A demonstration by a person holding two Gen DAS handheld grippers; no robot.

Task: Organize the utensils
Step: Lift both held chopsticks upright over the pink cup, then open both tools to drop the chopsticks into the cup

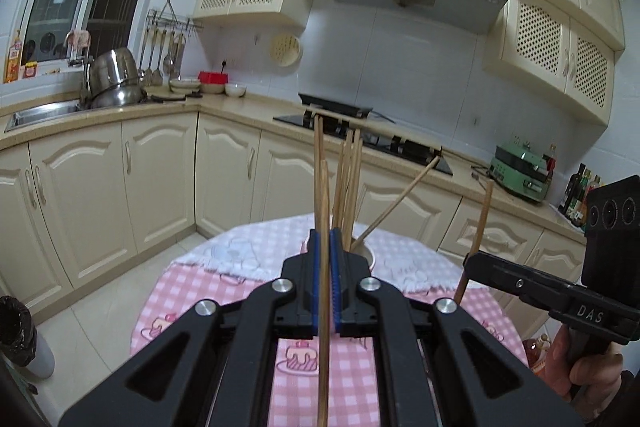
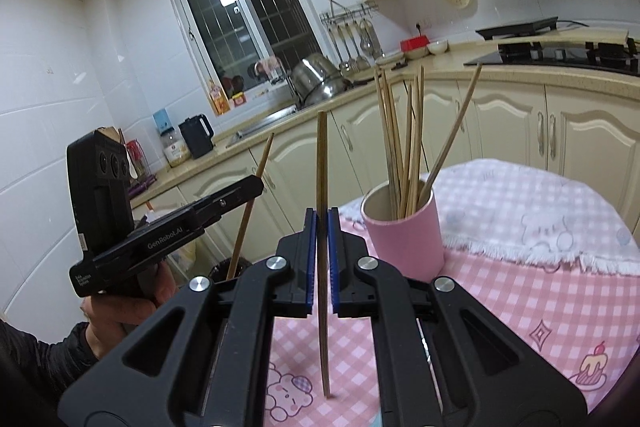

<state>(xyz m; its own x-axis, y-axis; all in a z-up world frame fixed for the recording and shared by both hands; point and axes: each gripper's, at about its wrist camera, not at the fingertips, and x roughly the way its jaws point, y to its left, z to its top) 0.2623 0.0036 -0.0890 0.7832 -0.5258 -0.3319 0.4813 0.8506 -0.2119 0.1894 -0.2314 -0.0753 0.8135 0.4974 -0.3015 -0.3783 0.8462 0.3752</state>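
Observation:
My left gripper [image 1: 323, 241] is shut on a wooden chopstick [image 1: 322, 355] that stands nearly upright between its blue pads. Just behind it is the pink cup [image 1: 370, 255], holding several chopsticks [image 1: 348, 179]. In the right wrist view, my right gripper [image 2: 322, 217] is shut on another chopstick [image 2: 323, 339], also upright, over the pink checked tablecloth [image 2: 520, 303]. The pink cup [image 2: 404, 231] with its bundle of chopsticks [image 2: 400, 143] stands to the right of it. Each gripper shows in the other's view: the right one [image 1: 474, 261] and the left one [image 2: 256, 185], each with its stick.
A white fringed towel [image 2: 540, 215] lies under the cup on the round table. Cream cabinets and a counter with a sink [image 1: 40, 113], pots [image 1: 114, 77] and a gas hob [image 1: 360, 135] run behind. A bin with a black bag [image 1: 16, 327] stands on the floor at left.

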